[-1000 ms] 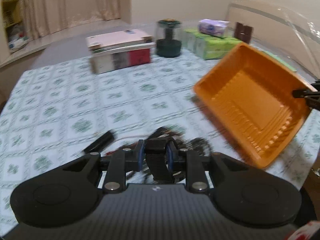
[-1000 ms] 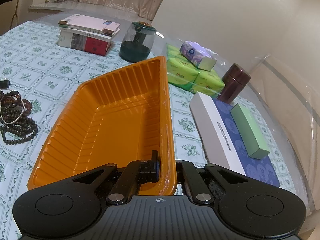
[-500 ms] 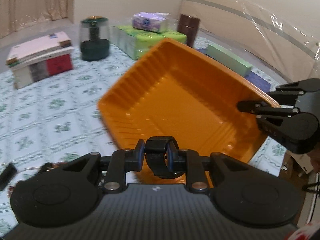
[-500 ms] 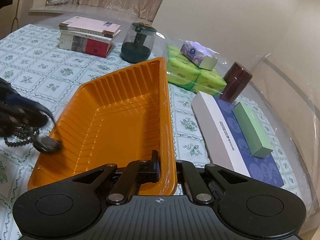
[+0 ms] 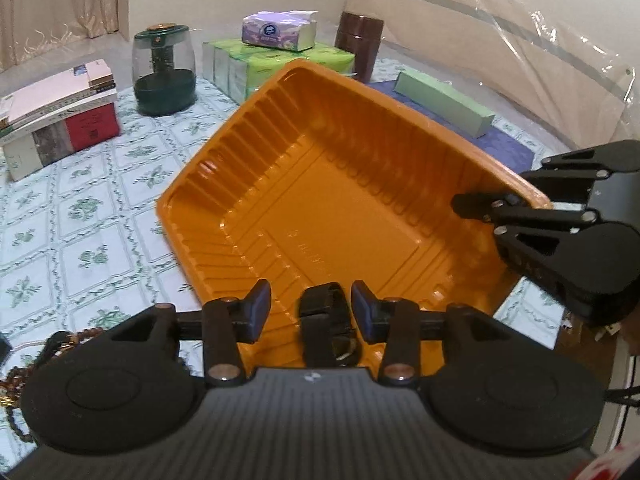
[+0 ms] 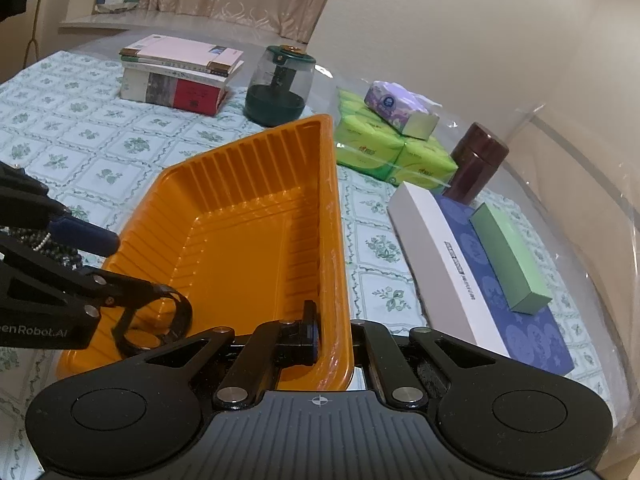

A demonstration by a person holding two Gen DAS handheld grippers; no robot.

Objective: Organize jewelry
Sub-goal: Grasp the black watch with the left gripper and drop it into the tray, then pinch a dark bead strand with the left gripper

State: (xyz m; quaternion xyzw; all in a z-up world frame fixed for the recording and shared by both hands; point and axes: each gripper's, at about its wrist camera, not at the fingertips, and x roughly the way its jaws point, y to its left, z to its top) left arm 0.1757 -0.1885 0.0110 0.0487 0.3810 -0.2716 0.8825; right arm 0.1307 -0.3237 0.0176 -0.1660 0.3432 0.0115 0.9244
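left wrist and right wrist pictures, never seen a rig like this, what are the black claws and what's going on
No robot here: a person holds a two-finger hand-held gripper in each hand, and each carries a wide-angle camera looking along its fingers. One picture comes from the left hand-held gripper, the other from the right hand-held gripper; each also shows in the other's view. The table with the green-flowered cloth bears a stack of books, green tissue packs and dark bead strings. The right one is shut on the rim of the ribbed orange plastic tray. The left one, over the tray, has just been opening its jaws; a black loop-shaped band sits loose between them.
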